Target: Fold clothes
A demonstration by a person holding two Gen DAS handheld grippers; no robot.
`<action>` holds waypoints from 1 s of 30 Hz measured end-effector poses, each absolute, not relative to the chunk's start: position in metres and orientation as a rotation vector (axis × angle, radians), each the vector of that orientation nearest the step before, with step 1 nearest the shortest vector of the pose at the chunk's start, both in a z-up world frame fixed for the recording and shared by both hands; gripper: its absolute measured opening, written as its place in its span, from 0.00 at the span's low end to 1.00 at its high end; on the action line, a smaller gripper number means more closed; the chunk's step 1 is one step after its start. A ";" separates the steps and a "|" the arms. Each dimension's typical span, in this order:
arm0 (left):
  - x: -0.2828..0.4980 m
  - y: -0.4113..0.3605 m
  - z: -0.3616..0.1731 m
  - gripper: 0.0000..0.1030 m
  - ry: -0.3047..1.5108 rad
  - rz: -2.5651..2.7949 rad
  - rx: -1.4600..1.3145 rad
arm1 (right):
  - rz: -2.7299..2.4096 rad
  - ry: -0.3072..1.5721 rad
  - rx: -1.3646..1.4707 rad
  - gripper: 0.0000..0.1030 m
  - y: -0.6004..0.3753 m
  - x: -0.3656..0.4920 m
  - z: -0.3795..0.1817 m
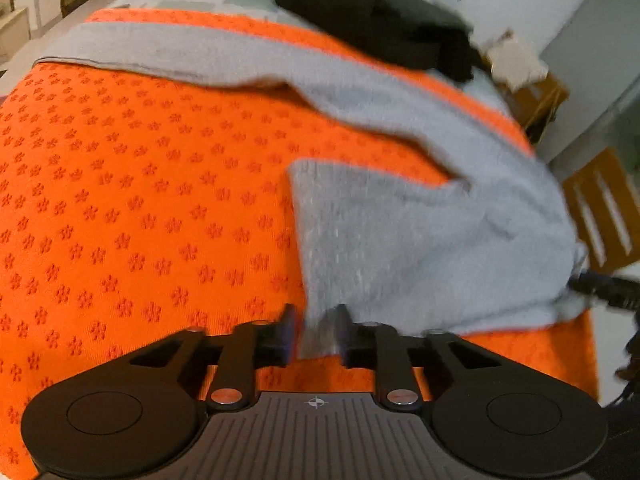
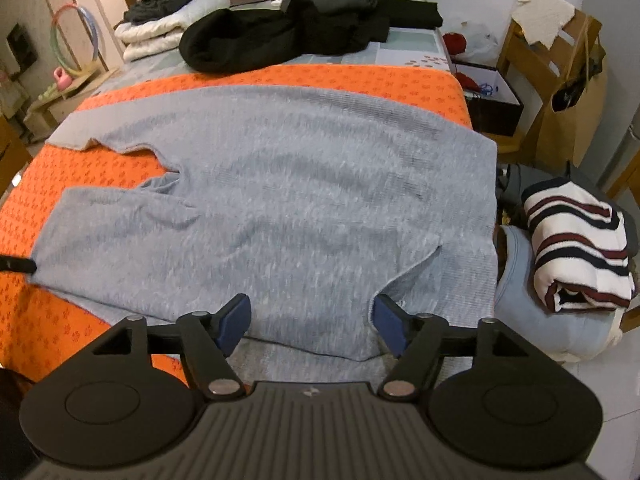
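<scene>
Bare orange cloth [image 1: 120, 200] lies open left of the grey sweater [image 2: 280, 184]; black clothes [image 2: 256, 40] crowd the far end.

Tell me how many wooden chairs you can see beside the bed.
1 for sure: a wooden chair with a cream cloth over its back, past the bed's far right corner. Wooden pieces at the frame edges may be more chairs.

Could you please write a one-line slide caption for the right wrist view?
Open right gripper poised over the near edge of a grey sweater spread on an orange mat.
</scene>
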State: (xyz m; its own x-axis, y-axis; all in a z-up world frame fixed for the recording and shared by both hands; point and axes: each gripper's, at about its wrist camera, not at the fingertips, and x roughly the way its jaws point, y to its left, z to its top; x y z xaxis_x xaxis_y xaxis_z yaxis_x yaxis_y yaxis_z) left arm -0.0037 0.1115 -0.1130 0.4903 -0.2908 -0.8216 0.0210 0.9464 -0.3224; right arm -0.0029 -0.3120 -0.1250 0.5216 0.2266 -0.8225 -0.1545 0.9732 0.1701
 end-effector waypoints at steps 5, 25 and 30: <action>0.011 0.151 -0.097 0.45 0.968 -0.052 -0.341 | 0.235 0.986 0.093 0.84 -0.306 -0.004 -0.110; 0.110 0.384 -0.103 0.54 0.809 0.171 -0.490 | 0.163 1.007 0.165 0.99 -0.138 0.016 -0.078; 0.144 0.424 -0.123 0.54 0.818 0.129 -0.570 | 0.127 1.026 0.151 0.99 -0.097 0.022 -0.075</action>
